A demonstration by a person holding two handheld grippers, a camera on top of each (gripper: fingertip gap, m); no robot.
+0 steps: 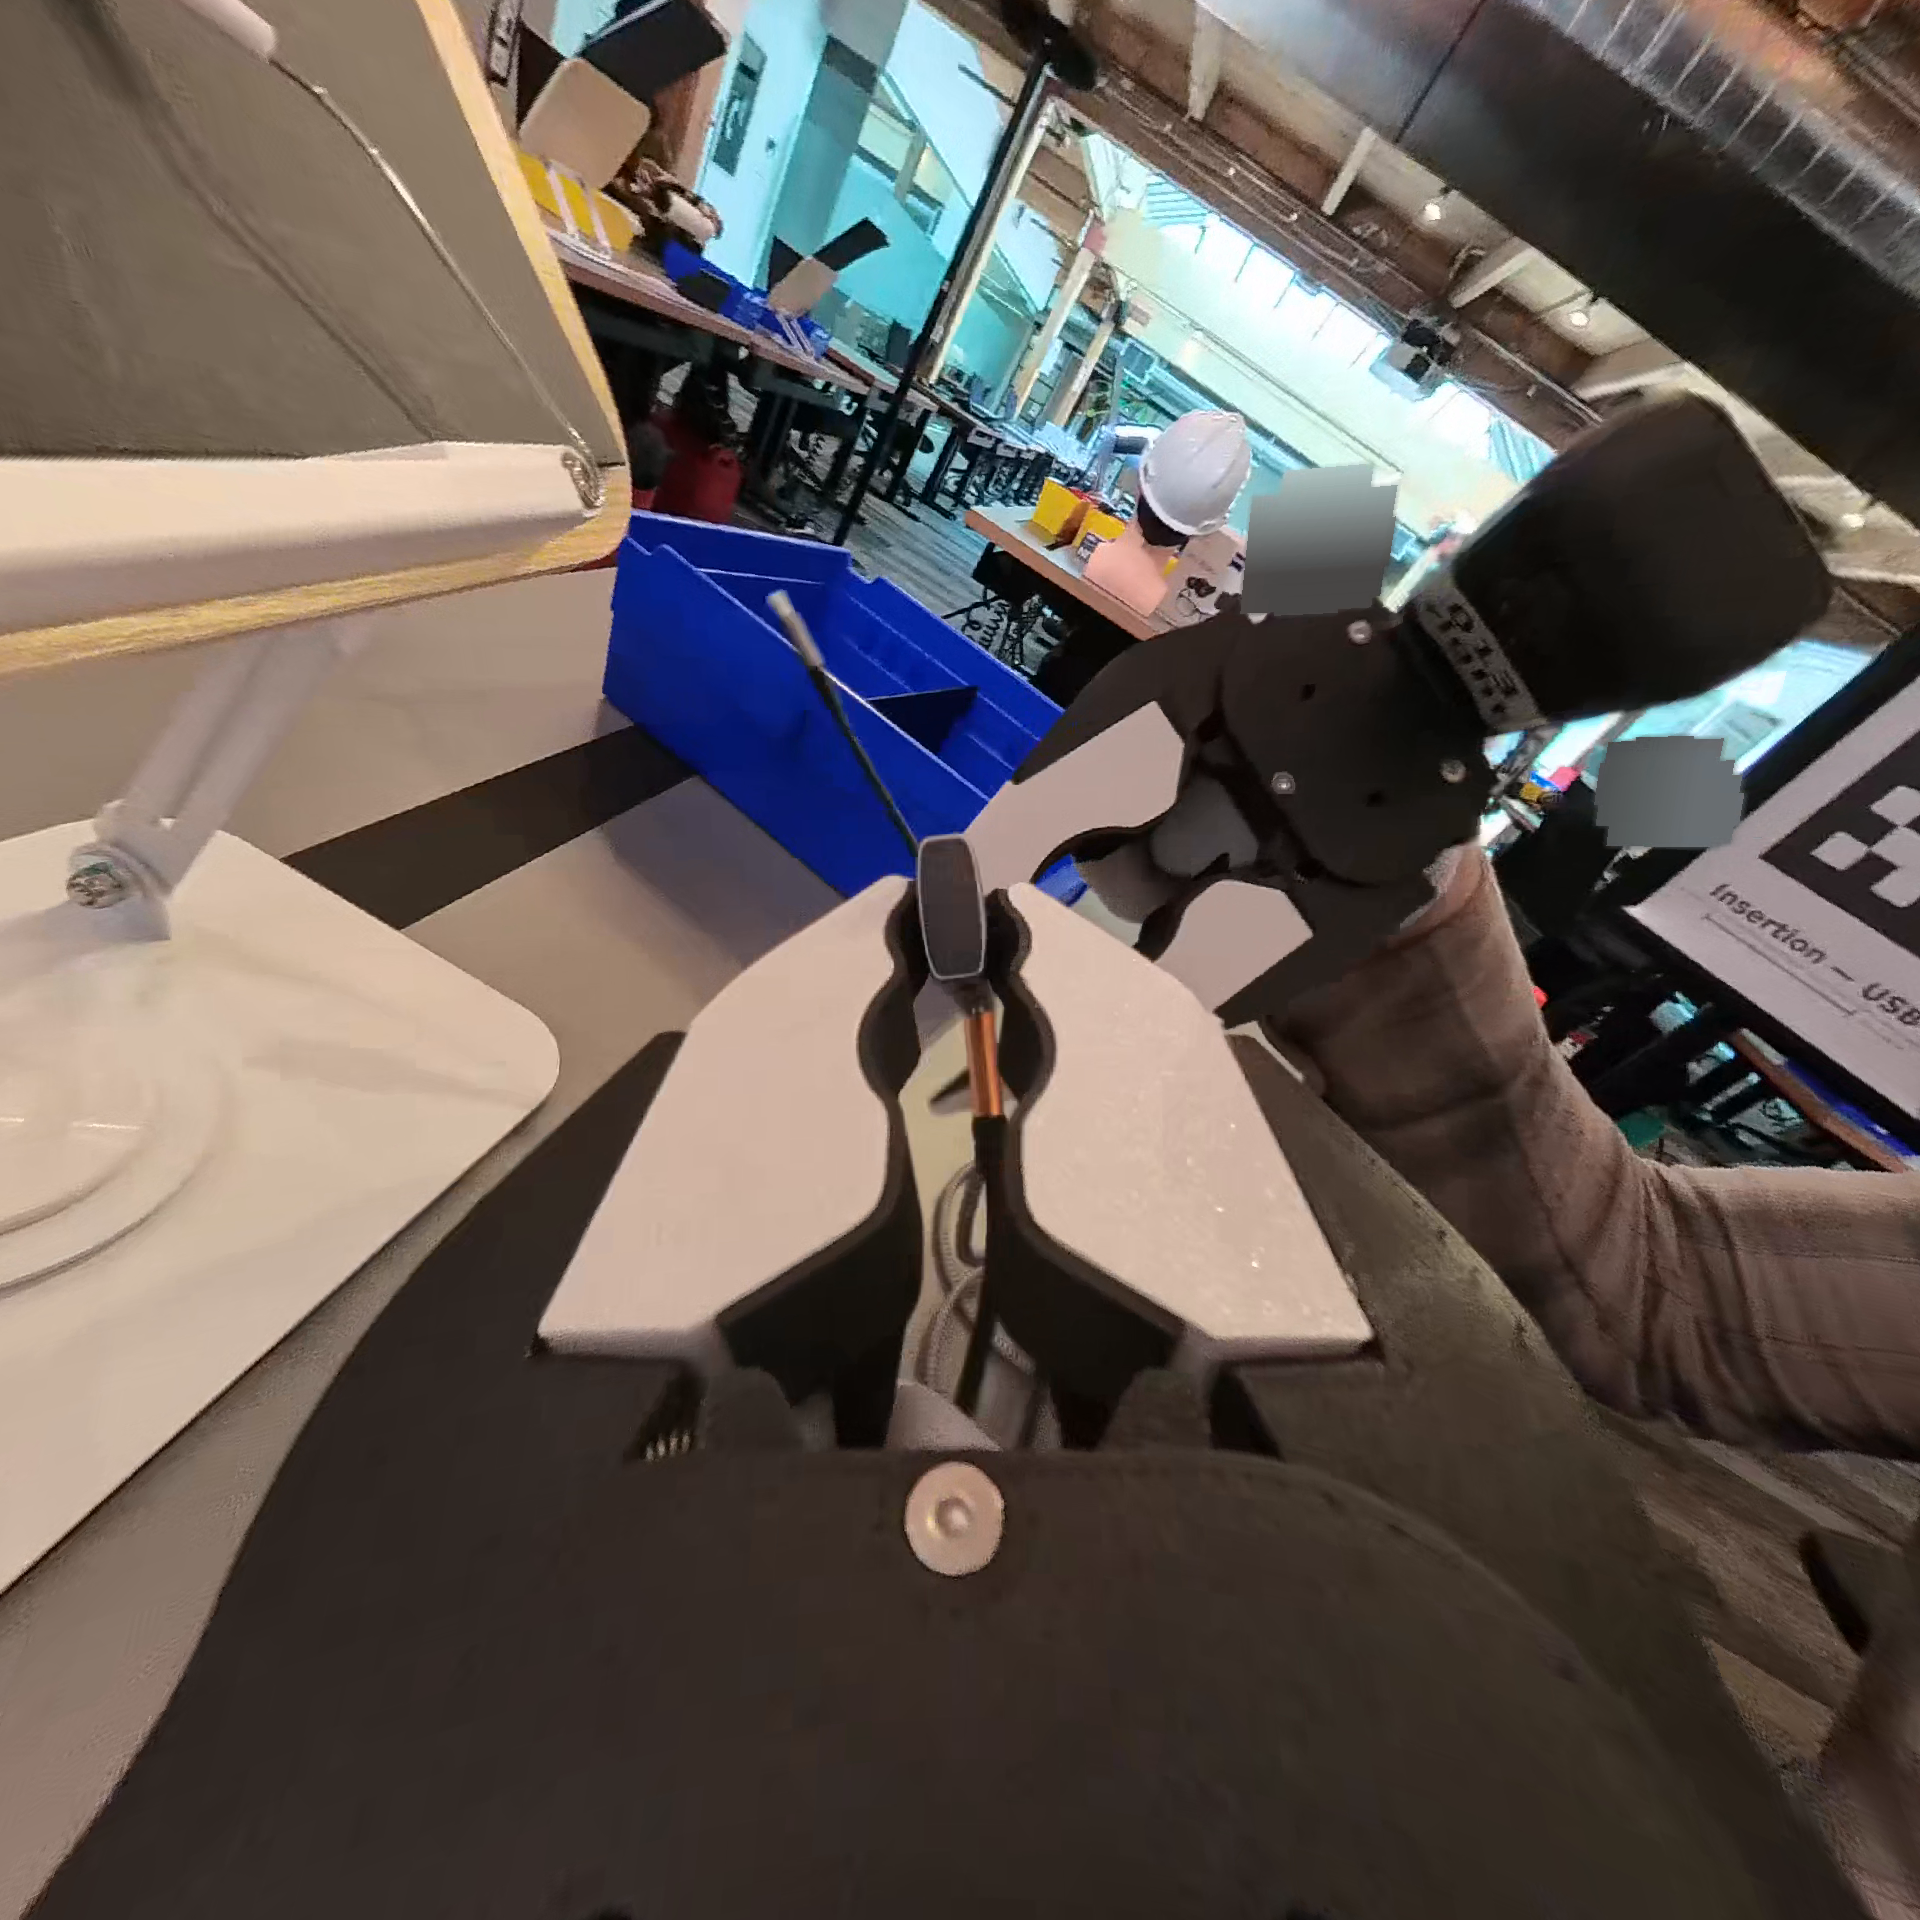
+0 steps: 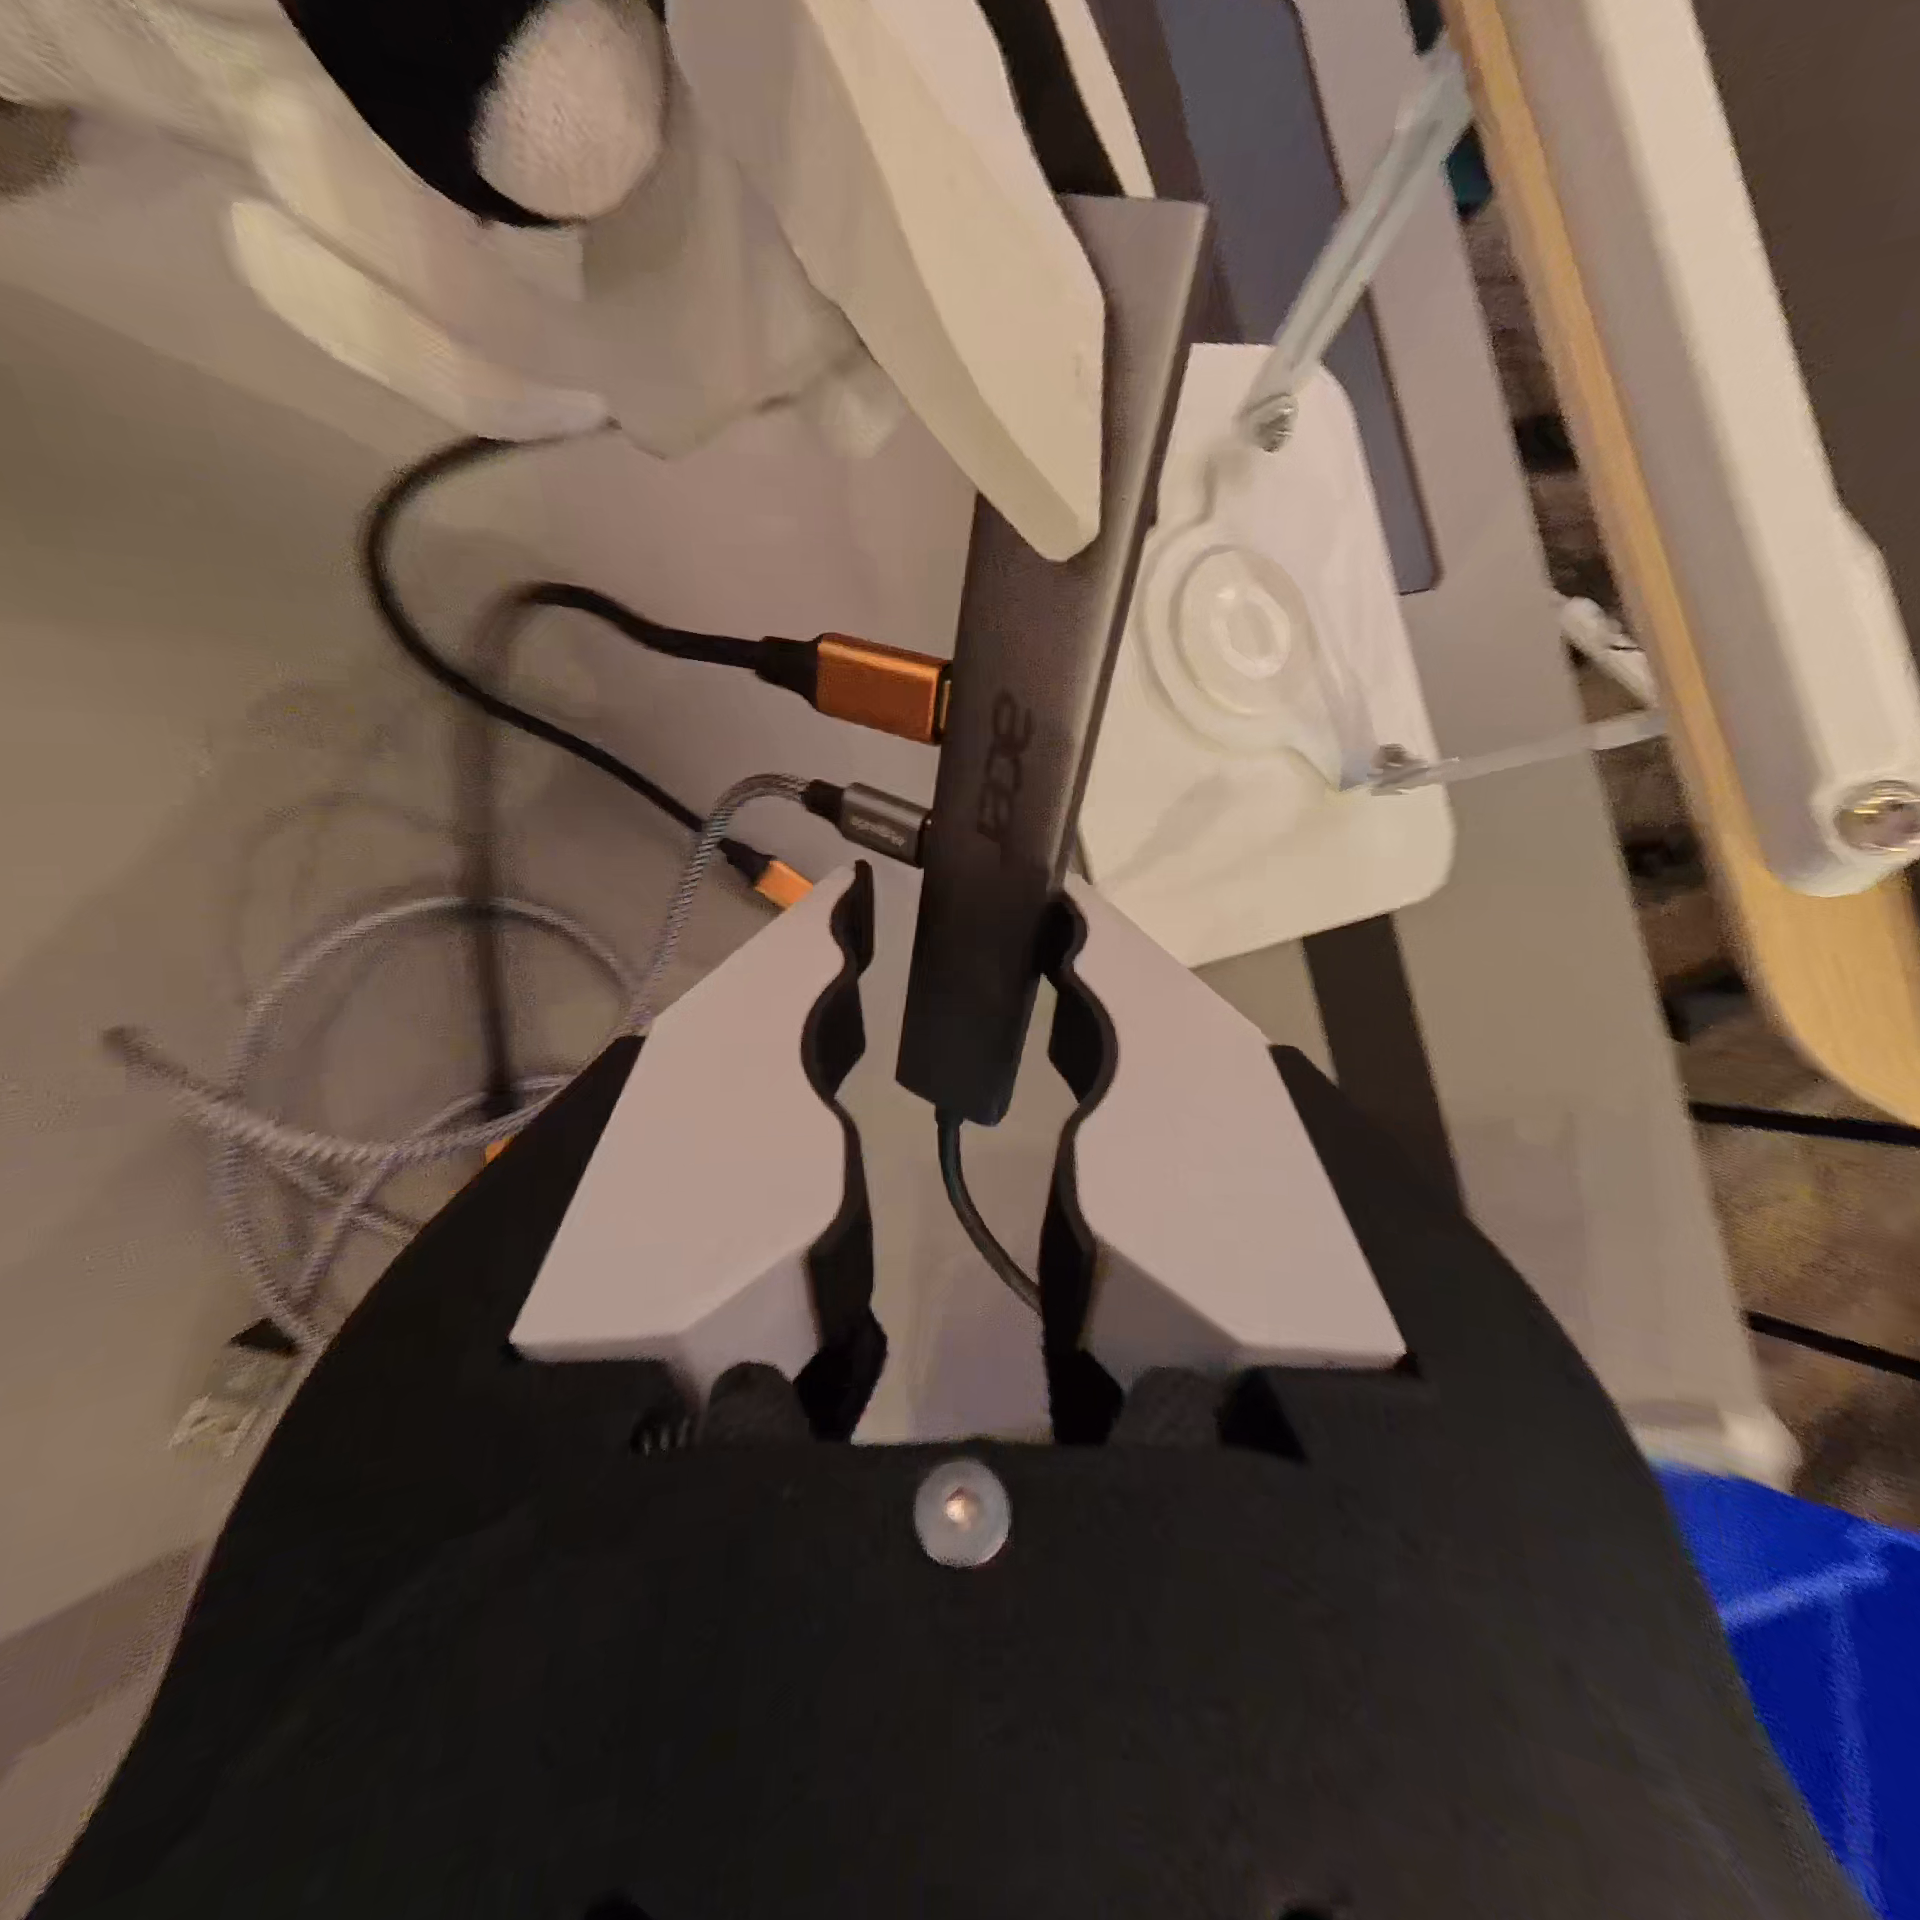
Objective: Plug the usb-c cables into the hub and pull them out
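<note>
Left gripper (image 1: 954, 940) clamps hub (image 1: 950, 925) end; right gripper (image 2: 961, 914) clamps hub's cable end. Orange plug (image 2: 883, 686) and grey plug (image 2: 878, 826) seated. Best: hold hub steady, pull plugs straight.

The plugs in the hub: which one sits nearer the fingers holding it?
The grey-metal plug on the braided cable; the orange plug sits farther up the hub.

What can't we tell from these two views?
- Left wrist view: hub edge-on in left tool; ports hidden.
- Right wrist view: left tool covers hub's far end.
- Right wrist view: small orange plug half behind right tool; seated or loose, unclear.
- Right wrist view: gap beside hub; right tool's clamp unclear.
</note>
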